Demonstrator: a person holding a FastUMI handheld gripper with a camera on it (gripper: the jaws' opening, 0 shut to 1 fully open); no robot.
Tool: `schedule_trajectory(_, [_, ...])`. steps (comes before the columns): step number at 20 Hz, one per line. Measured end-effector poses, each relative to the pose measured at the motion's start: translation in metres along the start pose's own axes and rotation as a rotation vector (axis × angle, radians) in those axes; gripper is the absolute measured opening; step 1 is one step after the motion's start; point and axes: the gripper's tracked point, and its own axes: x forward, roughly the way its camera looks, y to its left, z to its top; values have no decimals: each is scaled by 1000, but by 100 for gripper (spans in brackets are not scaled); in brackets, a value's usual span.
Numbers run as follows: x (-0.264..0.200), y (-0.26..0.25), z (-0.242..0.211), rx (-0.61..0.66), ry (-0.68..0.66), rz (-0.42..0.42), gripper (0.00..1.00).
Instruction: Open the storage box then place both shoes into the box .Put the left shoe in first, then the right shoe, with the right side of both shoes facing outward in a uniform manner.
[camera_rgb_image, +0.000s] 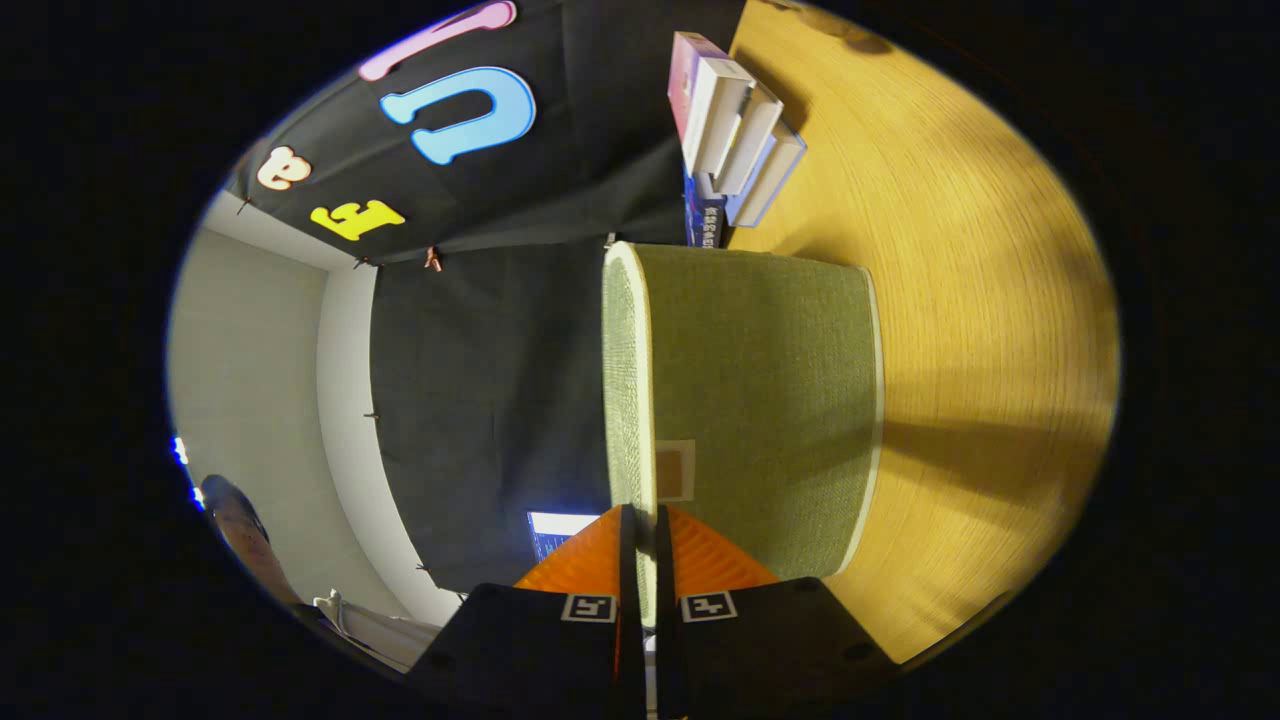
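Observation:
The whole view is rolled onto its side, with the table to the right. A green fabric storage box (770, 400) with white trim stands on the wooden table (990, 300) just ahead of the fingers. Its lid (625, 360) lies flat on the box, seen as a narrow green strip with a white rim. A small tan tab (675, 470) sits on the box's front face near the lid edge. My gripper (640, 512) has its orange fingers (595, 560) almost together, one on each side of the lid's white front rim, pinching it.
A stack of white and purple cartons (735, 140) lies on the table beyond the box. Behind the box hang the booth's black cloth and a pale wall (250, 380). A small lit screen (560, 525) shows near the fingers.

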Motion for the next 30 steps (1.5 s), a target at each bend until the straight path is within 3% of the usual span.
schedule_trajectory(5, [3,31,-5,-78,-17,-36,5])
schedule_trajectory(9, [17,86,-15,-158,-29,-9,5])
schedule_trajectory(16, [89,162,-22,-310,-33,-18,6])
schedule_trajectory(24, [177,196,-30,-314,-43,-15,6])
schedule_trajectory(30, [210,197,-31,-291,-40,-18,9])
